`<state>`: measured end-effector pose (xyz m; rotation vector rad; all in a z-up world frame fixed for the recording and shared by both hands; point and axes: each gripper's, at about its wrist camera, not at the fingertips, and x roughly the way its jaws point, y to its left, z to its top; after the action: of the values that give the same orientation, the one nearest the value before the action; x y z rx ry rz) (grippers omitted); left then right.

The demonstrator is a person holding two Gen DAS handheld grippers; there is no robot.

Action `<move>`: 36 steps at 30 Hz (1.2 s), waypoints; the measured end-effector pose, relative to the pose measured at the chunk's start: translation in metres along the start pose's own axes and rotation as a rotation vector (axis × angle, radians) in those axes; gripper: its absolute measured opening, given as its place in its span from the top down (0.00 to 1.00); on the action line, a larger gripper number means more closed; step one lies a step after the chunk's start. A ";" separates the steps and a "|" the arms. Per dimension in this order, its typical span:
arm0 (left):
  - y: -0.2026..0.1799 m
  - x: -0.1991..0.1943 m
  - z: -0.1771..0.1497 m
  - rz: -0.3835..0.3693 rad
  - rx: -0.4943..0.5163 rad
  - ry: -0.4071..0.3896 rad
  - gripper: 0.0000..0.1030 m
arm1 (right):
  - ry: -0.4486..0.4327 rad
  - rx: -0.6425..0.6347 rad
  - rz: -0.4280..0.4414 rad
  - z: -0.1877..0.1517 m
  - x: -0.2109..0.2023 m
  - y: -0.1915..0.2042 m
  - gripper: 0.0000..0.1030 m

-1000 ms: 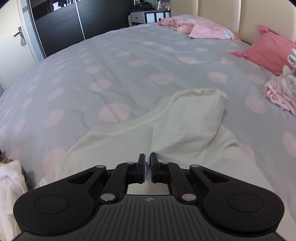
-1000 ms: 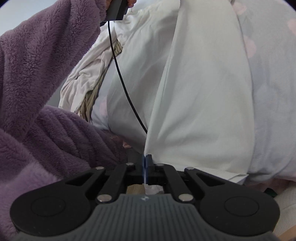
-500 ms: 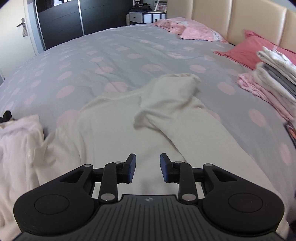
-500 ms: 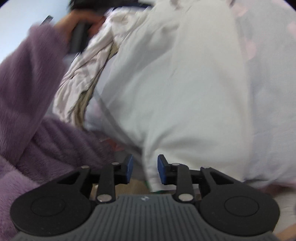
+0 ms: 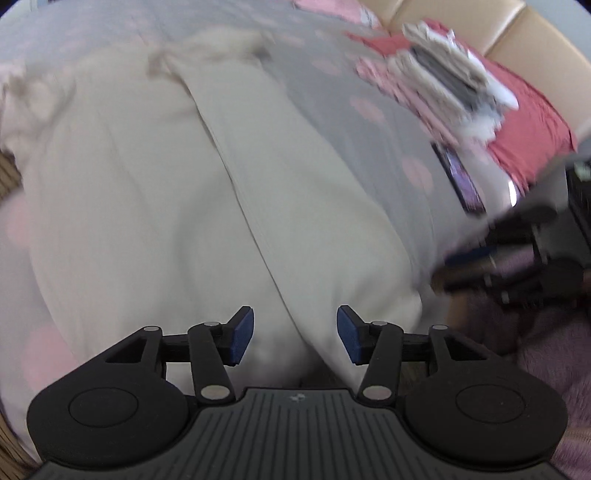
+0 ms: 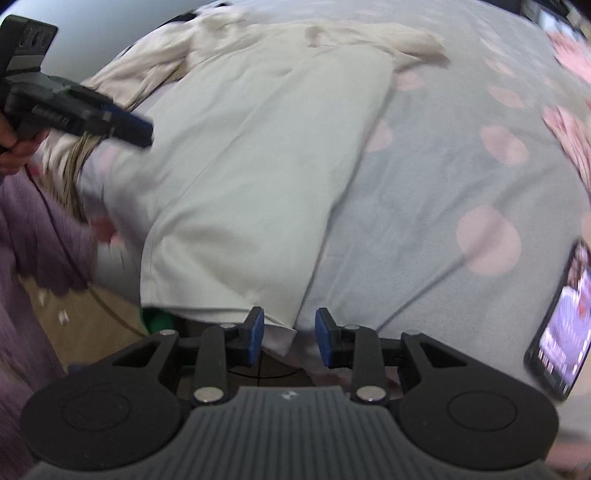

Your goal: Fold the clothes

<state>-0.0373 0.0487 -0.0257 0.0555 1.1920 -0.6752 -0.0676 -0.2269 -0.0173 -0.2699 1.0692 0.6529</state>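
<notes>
A cream garment (image 5: 184, 184) lies spread on the spotted grey bed cover (image 5: 369, 147), its right side folded over as a long panel. My left gripper (image 5: 295, 338) hovers over the garment's near edge; its jaws are opening and the pads press on nothing. In the right wrist view the same garment (image 6: 258, 166) reaches the bed's near edge. My right gripper (image 6: 290, 336) is open, with the hem corner lying loose between its pads. The left gripper (image 6: 144, 129) shows at the upper left, and the blurred right gripper (image 5: 450, 267) at the far right of the left wrist view.
A stack of folded clothes (image 5: 443, 74) rests against a red pillow (image 5: 528, 129) by the padded headboard (image 5: 517, 33). A lit phone (image 6: 561, 325) lies on the cover at the right. Crumpled pale clothes (image 6: 147, 62) sit at the far left. A purple fleece sleeve (image 6: 22, 240) fills the left edge.
Both grippers let go of the cream garment and opened. The left one swept right along the bed toward the near edge; the folded panel now lies flat.
</notes>
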 end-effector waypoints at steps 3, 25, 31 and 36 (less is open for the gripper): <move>-0.013 0.018 -0.022 -0.012 0.006 0.062 0.54 | 0.013 -0.225 0.005 0.001 0.004 0.018 0.68; -0.025 0.048 -0.040 -0.167 -0.031 0.062 0.98 | 0.091 -0.707 -0.004 -0.032 0.026 0.047 0.99; -0.026 0.055 -0.039 -0.157 -0.023 0.159 0.98 | 0.133 -0.677 -0.026 -0.042 -0.002 0.073 0.99; -0.026 0.071 -0.040 -0.028 0.007 0.204 0.98 | 0.183 -0.700 -0.043 -0.047 0.013 0.094 1.00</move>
<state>-0.0697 0.0103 -0.0949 0.1166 1.3882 -0.7107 -0.1557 -0.1726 -0.0411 -0.9697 0.9721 0.9639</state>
